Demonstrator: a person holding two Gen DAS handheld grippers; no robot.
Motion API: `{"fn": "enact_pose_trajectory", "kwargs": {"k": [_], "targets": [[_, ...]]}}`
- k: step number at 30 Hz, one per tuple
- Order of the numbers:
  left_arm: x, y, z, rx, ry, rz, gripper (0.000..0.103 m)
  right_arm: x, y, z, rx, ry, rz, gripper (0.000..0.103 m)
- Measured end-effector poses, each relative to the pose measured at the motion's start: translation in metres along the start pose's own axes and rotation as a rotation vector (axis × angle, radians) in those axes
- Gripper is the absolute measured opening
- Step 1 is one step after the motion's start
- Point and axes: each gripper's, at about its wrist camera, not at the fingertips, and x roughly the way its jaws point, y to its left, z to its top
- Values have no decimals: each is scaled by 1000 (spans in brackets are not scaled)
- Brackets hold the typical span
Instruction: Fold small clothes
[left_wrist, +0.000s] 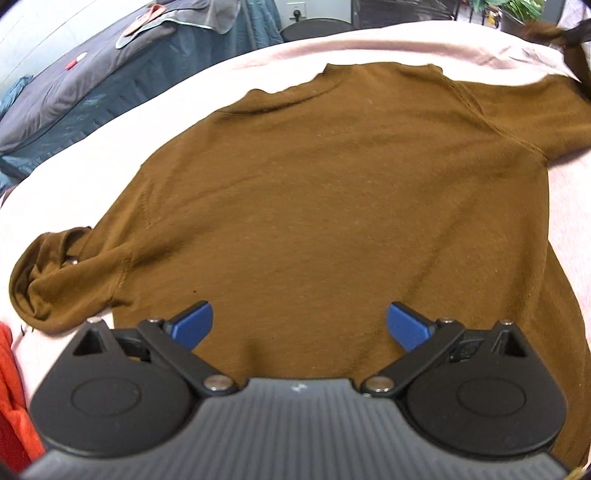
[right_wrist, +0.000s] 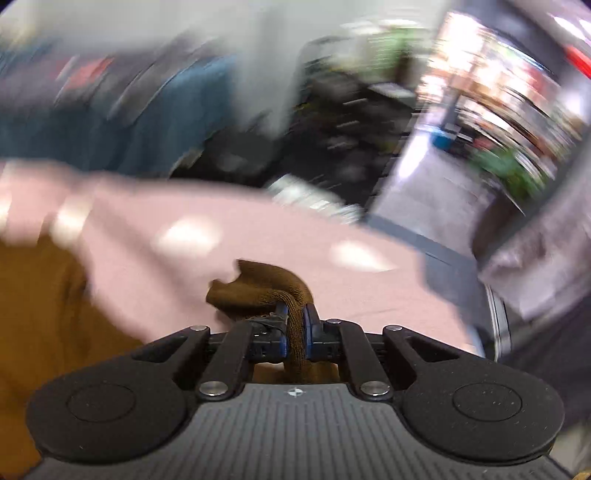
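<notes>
the brown shirt (left_wrist: 332, 206) lies spread across the middle of the left wrist view on a pink cloth-covered bench (left_wrist: 110, 155), collar toward the top centre, one sleeve bunched and curled at the lower left of the frame, the other sleeve running off to the upper right where it looks drawn up off the surface. in the right wrist view the right tool (right_wrist: 293, 326) has its blue fingers pressed together on a rolled bit of that brown fabric, which pokes out above them at centre frame; the background there is heavily smeared, so little else can be read. the left tool (left_wrist: 300, 325) hangs over the near hem with its blue fingers spread wide and nothing between them. the step in hand looks like carrying the gripped sleeve across the body for the first fold; to do it well, it would help to keep the fabric low and taut, lay it flat along the torso line, and use the free left tool to pin the hem or the shoulder so the body does not drag. the curled lower-left sleeve will want flattening before its own fold. for room: the bench edge runs close behind the collar along the top, bare pink cloth shows at the left and right, and an orange-red garment (left_wrist: 14, 387) sits at the far lower left, just beside the curled sleeve.
</notes>
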Motion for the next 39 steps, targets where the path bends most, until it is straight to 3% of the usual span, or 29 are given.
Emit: {"fn": "enact_pose_trajectory", "kwargs": {"k": [4,6,8,11,16,21,25,30,35,39], "targets": [[-2,5,-1,-30,4,-2,103,-37,-76,17,250,-122,-91,14],[-4,5,-2,-46,5,-9,103,-55,-106,18,329,-159,-157,14],[-3,4,-3,-52,12,-22,103,-70,-127,12,393,-183,-170,14],[-3,-2,-7,-40,19,-37,103,-74,-137,-1,448,-160,-93,14],[-5,-15,-9,-10,21,-49,103,-61,-102,-8,463,-158,30,14],[-12,-13,-14,-35,19,-56,103,-57,-34,7,481,-156,225,14],[-19,1,-27,-95,19,-37,103,-57,61,24,393,-141,449,14],[-26,27,-54,-183,41,17,103,-63,186,18,302,-74,684,14],[-33,61,-86,-280,89,65,103,-62,293,-1,149,-28,766,16],[-35,83,-106,-351,116,88,103,-52,339,-18,41,37,773,30]]}}
